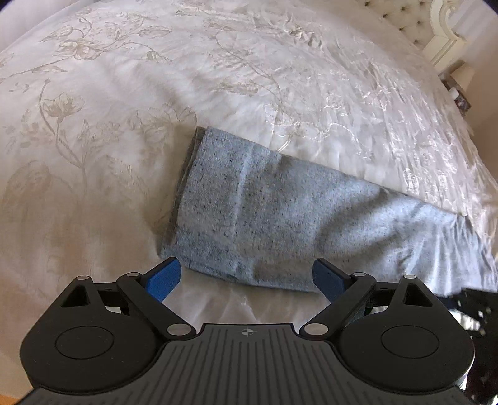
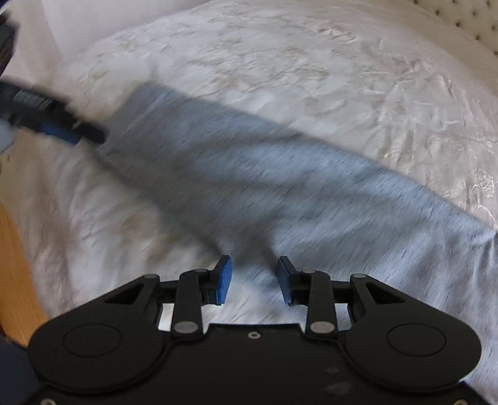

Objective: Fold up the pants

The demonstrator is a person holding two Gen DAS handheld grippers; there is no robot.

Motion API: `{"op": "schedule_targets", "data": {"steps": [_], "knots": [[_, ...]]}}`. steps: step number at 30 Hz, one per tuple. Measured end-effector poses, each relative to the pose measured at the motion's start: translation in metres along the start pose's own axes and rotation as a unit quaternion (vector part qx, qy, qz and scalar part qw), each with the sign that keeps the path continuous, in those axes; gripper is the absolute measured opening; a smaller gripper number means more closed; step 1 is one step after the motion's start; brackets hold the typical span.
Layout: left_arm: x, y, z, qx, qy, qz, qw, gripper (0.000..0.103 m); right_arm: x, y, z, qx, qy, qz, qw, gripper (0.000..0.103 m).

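Grey speckled pants (image 1: 280, 218) lie folded lengthwise as a long strip on the white bed. In the left wrist view their leg-end sits just beyond my left gripper (image 1: 247, 277), whose blue pads stand wide apart with nothing between them. In the blurred right wrist view the pants (image 2: 249, 174) run diagonally from upper left to lower right. My right gripper (image 2: 255, 277) hovers over the near edge of the cloth, jaws partly apart, no fabric pinched. The left gripper (image 2: 74, 132) shows at the far end of the strip in that view.
The bed cover (image 1: 155, 93) is white with a pale flower pattern and wrinkles. A tufted headboard (image 1: 414, 18) and a small bedside stand (image 1: 457, 87) are at the far right. A wooden floor strip (image 2: 15, 280) lies left of the bed.
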State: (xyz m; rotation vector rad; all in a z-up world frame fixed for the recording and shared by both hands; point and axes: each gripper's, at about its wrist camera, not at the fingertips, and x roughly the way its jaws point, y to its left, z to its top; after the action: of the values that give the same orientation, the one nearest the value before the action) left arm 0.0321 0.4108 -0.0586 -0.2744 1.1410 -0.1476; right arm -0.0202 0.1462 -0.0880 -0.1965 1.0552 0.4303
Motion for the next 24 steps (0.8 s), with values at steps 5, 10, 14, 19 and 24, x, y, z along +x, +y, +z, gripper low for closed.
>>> {"op": "schedule_targets", "data": {"steps": [5,10,14,19,24], "knots": [[0.0,0.007,0.006,-0.012,-0.017,-0.002,0.9998,0.092,-0.015,0.001,0.005,0.063,-0.03,-0.018,0.997,0.042],[0.011,0.024,0.01,-0.036,-0.012,0.011,0.9992,0.092,-0.023,0.002,0.012,0.068,-0.056,-0.03,0.996,0.05],[0.029,0.039,0.012,-0.056,0.009,0.003,0.9984,0.094,-0.027,0.005,0.017,0.051,-0.07,-0.055,0.995,0.062],[0.051,0.036,0.022,-0.02,0.028,-0.022,0.9992,0.102,-0.038,0.009,0.022,0.054,-0.086,-0.095,0.99,0.095],[0.061,0.036,0.032,-0.018,0.027,-0.039,0.9987,0.102,-0.034,0.008,0.029,0.06,-0.057,-0.075,0.994,0.095]]}}
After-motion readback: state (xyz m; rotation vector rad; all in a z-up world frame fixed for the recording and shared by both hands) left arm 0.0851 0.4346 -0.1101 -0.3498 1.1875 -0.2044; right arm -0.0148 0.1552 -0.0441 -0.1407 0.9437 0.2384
